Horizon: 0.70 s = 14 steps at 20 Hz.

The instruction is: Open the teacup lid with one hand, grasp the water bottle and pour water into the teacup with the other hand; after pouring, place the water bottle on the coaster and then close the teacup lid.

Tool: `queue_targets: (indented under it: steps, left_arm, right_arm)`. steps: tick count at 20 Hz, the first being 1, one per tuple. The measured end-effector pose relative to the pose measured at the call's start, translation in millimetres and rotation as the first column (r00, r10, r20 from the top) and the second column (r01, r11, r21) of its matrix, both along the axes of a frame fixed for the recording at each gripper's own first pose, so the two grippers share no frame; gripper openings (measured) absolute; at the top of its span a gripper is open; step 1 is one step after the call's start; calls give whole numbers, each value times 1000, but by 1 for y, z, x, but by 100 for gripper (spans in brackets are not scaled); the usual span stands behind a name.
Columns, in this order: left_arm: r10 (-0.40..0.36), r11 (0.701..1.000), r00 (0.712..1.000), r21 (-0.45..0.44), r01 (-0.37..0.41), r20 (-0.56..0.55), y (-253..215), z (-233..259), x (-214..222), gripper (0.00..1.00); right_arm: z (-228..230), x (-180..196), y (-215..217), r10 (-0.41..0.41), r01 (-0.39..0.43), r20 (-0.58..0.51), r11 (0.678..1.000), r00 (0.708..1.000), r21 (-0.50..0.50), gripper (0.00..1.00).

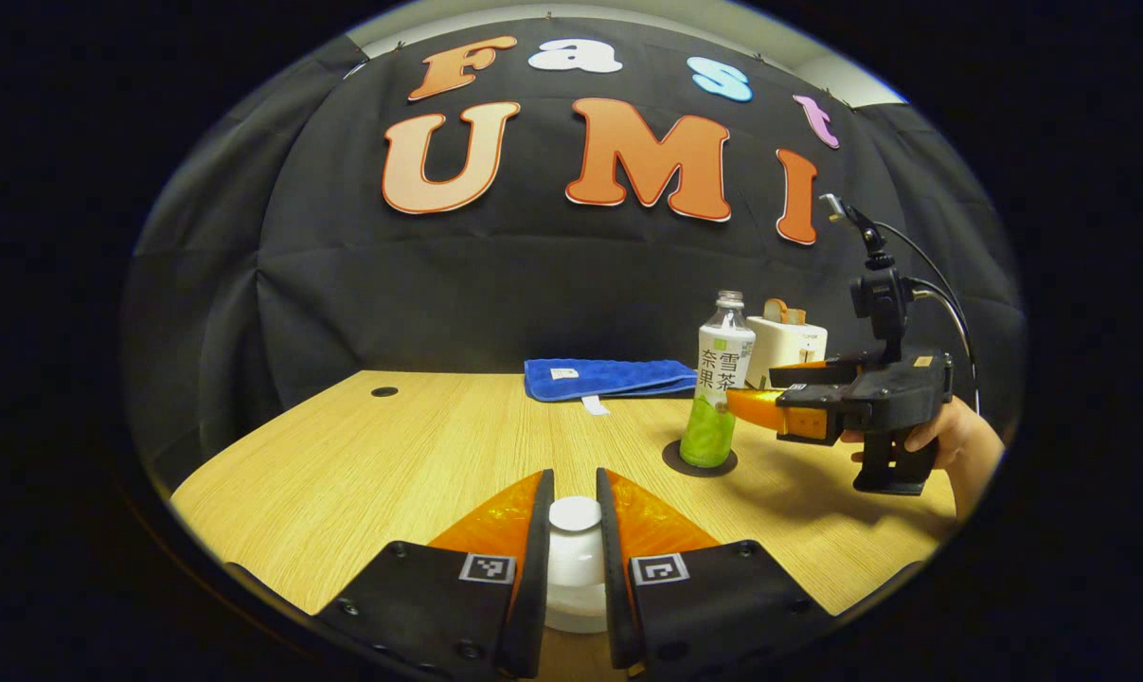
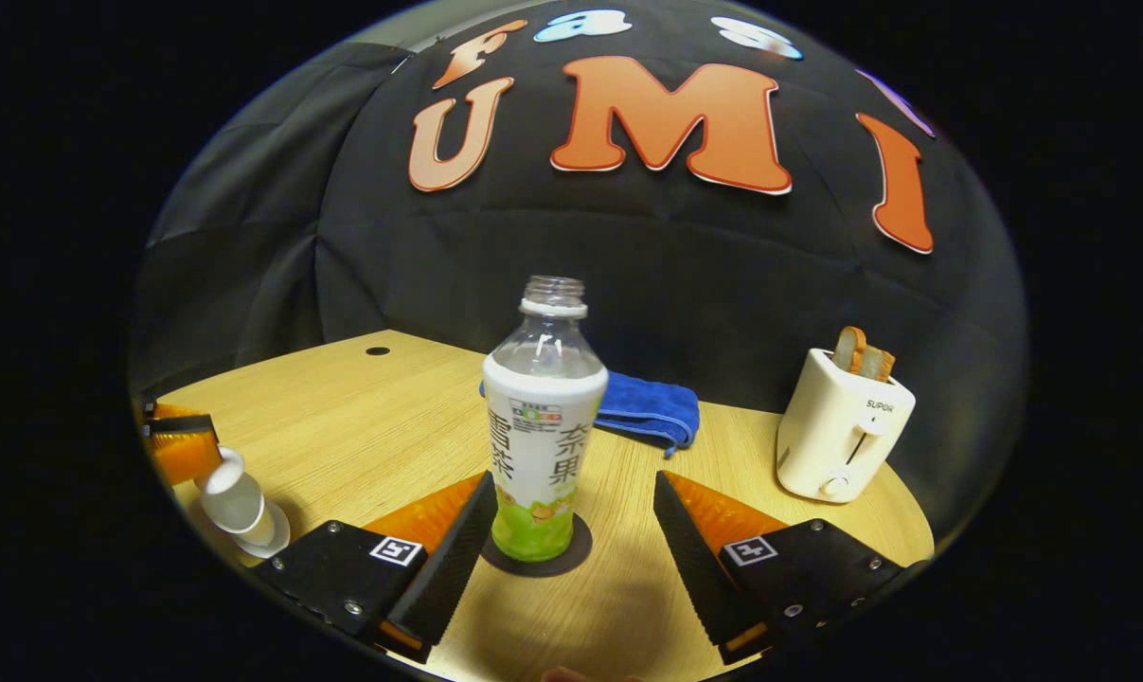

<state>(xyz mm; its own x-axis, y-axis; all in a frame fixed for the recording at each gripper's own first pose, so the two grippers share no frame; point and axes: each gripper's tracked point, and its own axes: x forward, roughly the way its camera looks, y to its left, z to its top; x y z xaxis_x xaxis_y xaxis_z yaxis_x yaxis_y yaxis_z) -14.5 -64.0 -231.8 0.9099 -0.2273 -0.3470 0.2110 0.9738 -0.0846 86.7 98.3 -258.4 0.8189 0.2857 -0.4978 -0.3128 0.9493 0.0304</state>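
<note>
The clear water bottle (image 2: 543,426), uncapped, with a white label and green liquid at its bottom, stands upright on a dark round coaster (image 2: 571,561). My right gripper (image 2: 574,488) is open around its lower half; the right finger is clearly apart from it. In the left gripper view the bottle (image 1: 721,379) stands on the coaster (image 1: 673,461) with the right gripper (image 1: 765,393) beside it, held by a hand (image 1: 959,440). My left gripper (image 1: 573,483) is shut on the knob of the white teacup lid (image 1: 574,516). The teacup (image 2: 235,502) shows at far left under the left gripper (image 2: 178,445).
A white toaster (image 2: 841,436) holding bread slices stands at the back right of the wooden table (image 1: 391,455). A folded blue towel (image 2: 647,407) lies behind the bottle near the wall. A small dark hole (image 2: 377,350) marks the table's far left.
</note>
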Motion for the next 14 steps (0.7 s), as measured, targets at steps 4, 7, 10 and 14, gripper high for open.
queue_targets:
  steps: [4, 7, 10, 14]
  left_arm:
    - [-5, 1000, 1000, 24, 6, -20, -4, -12, -7, 31]
    - [-10, 998, 1000, 58, 12, -29, -7, -22, -8, 31]
    - [-8, 996, 1000, 93, 10, -15, -7, -22, -8, 31]
    - [-8, 990, 1000, 138, 8, -1, -8, -21, -10, 37]
  right_arm:
    - [11, -8, -15, -30, 30, 17, 999, 999, 20, 99]
    - [22, -16, -22, -44, 43, 39, 998, 998, 38, 99]
    - [29, -24, -29, -54, 52, 57, 997, 997, 49, 99]
    - [44, -33, -36, -73, 68, 86, 996, 994, 64, 99]
